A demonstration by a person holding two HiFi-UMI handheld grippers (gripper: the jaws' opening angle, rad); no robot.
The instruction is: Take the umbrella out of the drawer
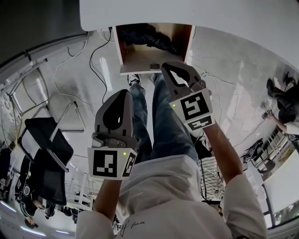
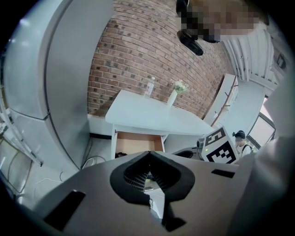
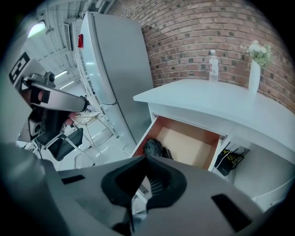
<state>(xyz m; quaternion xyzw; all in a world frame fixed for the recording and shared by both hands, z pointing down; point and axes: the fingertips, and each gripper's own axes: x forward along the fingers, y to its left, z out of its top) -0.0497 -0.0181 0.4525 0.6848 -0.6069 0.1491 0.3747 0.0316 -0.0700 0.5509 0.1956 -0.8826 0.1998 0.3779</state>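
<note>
The drawer (image 1: 140, 58) stood open under the white table (image 1: 210, 14), at 12 o'clock in the head view, with the black umbrella (image 1: 149, 35) lying inside along its 12 o'clock end. In the right gripper view the umbrella (image 3: 154, 147) showed just above the closed jaw tips. The left gripper (image 1: 126, 92) and the right gripper (image 1: 166, 65), at its 1 o'clock, both had their jaws together on nothing, short of the drawer.

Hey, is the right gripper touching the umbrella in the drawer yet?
Apart. The head view shows the right gripper over the front edge of the drawer, with bare drawer bottom between its tip and the umbrella at the back.
</note>
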